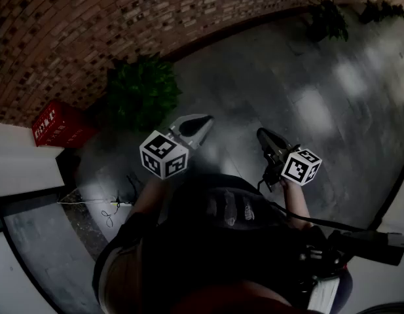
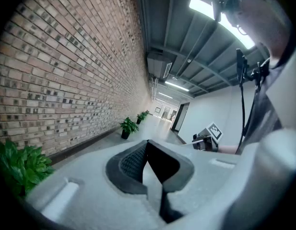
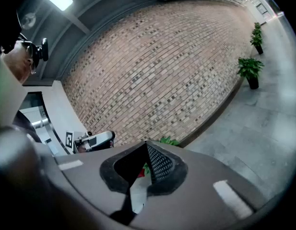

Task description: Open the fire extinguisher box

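Note:
The red fire extinguisher box (image 1: 56,124) stands on the floor against the brick wall, far left in the head view. A sliver of red (image 3: 139,173) shows through the gap behind the right jaws. Both grippers hang in the air in front of the person, well away from the box. My left gripper (image 1: 203,125) is shut, with its jaws meeting at the tip and nothing between them (image 2: 148,143). My right gripper (image 1: 262,135) is shut and empty as well (image 3: 147,144). Each gripper shows in the other's view: the right gripper (image 2: 206,140) and the left gripper (image 3: 97,139).
A bushy green plant (image 1: 144,93) stands by the brick wall (image 1: 71,25) right of the box. A white ledge (image 1: 21,162) and a cable (image 1: 113,205) lie at the left. Potted plants (image 3: 248,68) line the grey tiled corridor floor (image 1: 306,90).

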A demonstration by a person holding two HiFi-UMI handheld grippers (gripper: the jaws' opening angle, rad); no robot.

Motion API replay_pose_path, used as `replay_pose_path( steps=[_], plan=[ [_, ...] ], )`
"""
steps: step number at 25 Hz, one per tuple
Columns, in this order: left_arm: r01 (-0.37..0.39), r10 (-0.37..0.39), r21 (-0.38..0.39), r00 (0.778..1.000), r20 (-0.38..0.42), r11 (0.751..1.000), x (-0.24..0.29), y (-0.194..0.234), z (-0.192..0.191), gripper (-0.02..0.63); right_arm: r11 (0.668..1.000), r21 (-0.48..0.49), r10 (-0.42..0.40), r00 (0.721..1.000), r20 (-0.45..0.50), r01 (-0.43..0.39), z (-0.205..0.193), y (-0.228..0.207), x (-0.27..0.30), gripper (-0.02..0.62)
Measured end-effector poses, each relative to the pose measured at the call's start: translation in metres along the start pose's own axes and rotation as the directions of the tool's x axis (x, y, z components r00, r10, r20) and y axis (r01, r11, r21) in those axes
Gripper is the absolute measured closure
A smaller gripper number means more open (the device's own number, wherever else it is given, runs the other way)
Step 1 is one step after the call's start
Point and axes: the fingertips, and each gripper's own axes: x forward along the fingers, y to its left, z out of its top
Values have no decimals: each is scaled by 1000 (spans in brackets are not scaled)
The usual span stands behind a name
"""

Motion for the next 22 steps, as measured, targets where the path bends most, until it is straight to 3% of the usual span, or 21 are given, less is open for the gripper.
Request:
replay_pose_path(
  steps=[13, 22],
  plan=[
    [-109, 112, -39, 991, 77, 993, -92, 78, 16, 604, 989, -79, 114, 981, -155, -128, -15, 71, 114, 594],
    [-279, 287, -78, 951, 118, 957, -179, 128, 15, 604, 943, -124, 259, 914, -312, -310, -46, 138, 205, 594]
  ],
)
